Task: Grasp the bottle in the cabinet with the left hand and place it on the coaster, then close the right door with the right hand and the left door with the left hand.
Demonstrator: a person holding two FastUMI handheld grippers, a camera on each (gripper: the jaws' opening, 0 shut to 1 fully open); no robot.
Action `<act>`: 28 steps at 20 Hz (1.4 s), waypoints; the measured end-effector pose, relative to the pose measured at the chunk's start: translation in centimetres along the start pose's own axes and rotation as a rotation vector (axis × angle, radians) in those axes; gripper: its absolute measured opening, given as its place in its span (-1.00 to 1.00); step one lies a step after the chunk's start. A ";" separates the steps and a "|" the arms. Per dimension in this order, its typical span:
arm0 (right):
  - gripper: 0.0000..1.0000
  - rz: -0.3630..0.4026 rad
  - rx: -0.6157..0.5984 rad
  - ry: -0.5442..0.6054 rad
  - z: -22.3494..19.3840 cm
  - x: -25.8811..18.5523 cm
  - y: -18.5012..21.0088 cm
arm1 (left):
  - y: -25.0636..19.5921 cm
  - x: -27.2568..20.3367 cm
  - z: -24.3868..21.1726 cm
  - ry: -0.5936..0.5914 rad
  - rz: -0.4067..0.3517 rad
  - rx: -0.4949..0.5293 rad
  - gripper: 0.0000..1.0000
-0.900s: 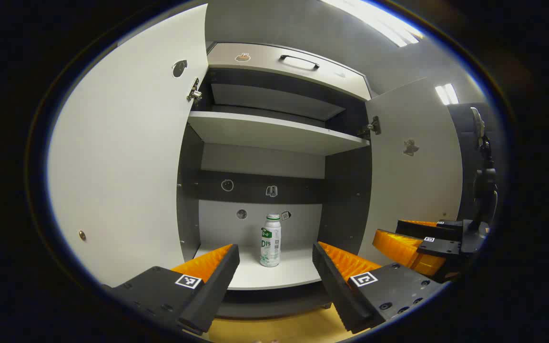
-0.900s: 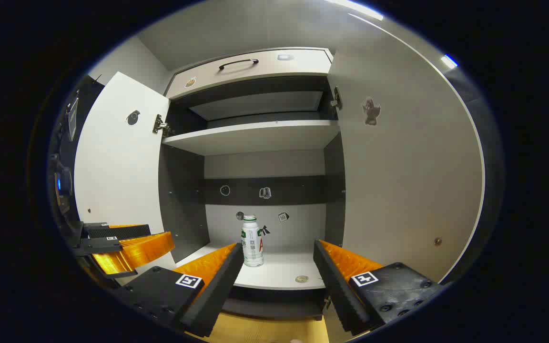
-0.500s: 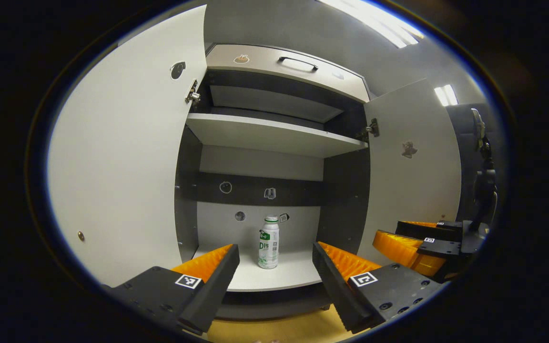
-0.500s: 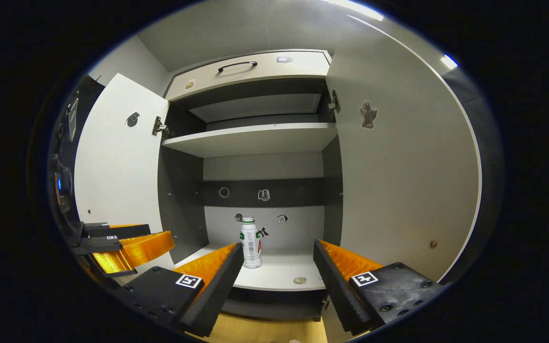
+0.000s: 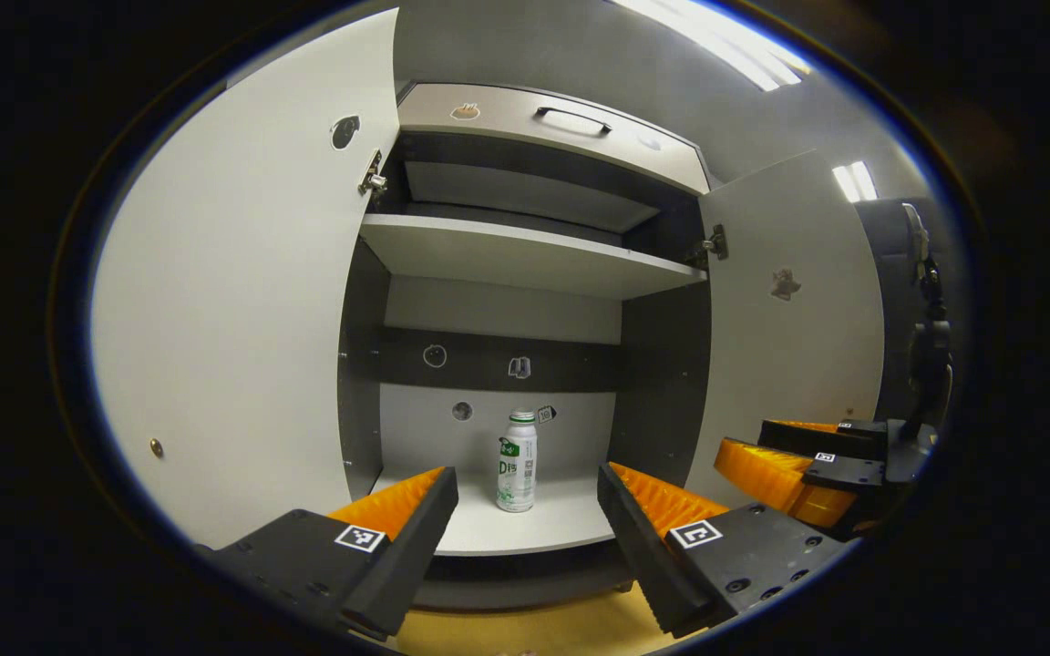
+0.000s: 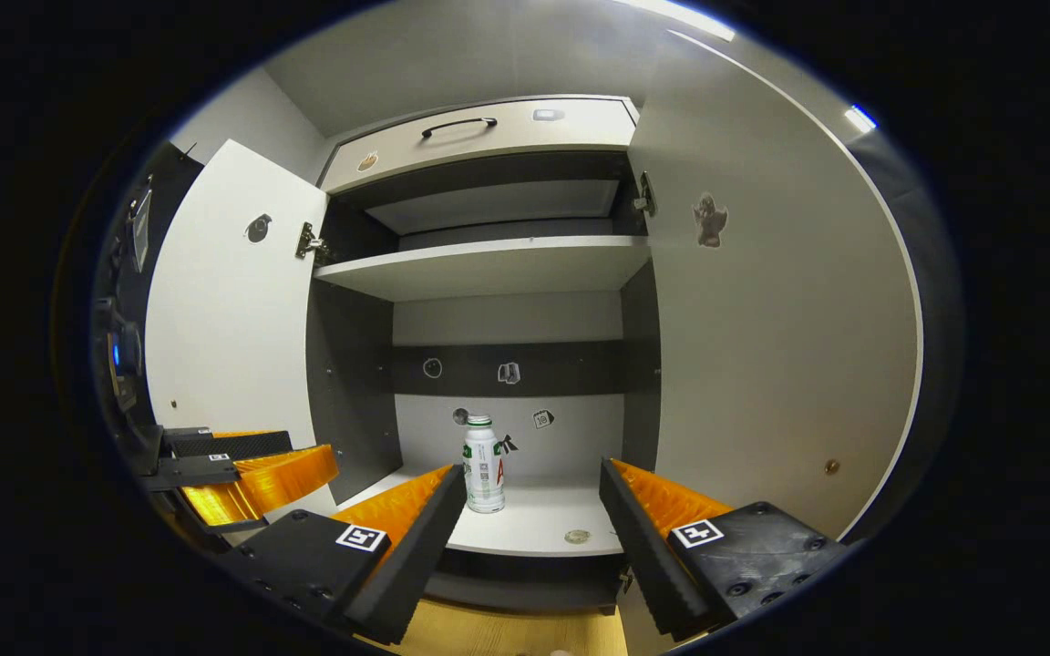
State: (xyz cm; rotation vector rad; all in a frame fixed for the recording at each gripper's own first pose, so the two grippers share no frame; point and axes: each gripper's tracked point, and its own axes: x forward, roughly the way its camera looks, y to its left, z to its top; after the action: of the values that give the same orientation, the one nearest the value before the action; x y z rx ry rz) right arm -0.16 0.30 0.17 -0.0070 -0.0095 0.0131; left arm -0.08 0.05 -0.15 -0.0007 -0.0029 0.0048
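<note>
While both doors stand swung wide, still at the very first step: reaching for the bottle (image 5: 517, 460), which stands upright and untouched on the bottom shelf (image 5: 525, 533) of the cabinet, near the back wall and roughly midway between the side panels. Left hand-held gripper (image 5: 527, 510) well in front of the bottle, fingers spread wide apart and holding nothing, bottle framed in the gap between them. Right hand-held gripper (image 6: 532, 510) likewise spread and empty, in front of the bottle and a little to its right; seen off to the right of the bottle in the left gripper view.

Next, by judgement: push the left hand-held gripper straight in toward the bottle, level with its body, until the fingers pass either side of it, then close. Entry looks unobstructed, with left door (image 5: 242, 301) and right door (image 6: 771, 337) well clear of the bottle. Small round thing (image 6: 577, 536) on the shelf edge, in front of the bottle and to its right: possibly the coaster, too small to tell.
</note>
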 end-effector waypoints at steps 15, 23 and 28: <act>0.95 -0.024 -0.045 -0.110 1.7 1.9 -0.2 | 0.6 3.0 -0.9 -0.002 -0.036 0.009 0.94; 0.95 -0.055 -0.057 -0.091 0.1 5.4 -1.4 | 1.5 7.4 -2.0 0.013 -0.055 0.010 0.94; 0.94 -0.043 -0.047 -0.075 -1.4 8.3 -1.7 | 1.8 11.6 -3.0 0.015 -0.072 0.030 0.94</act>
State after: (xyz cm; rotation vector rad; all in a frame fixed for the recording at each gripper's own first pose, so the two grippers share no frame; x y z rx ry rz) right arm 8.19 -1.30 -1.15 -0.0533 -0.0848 -0.0302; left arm 11.56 1.93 -3.09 0.0294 0.0125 -0.0669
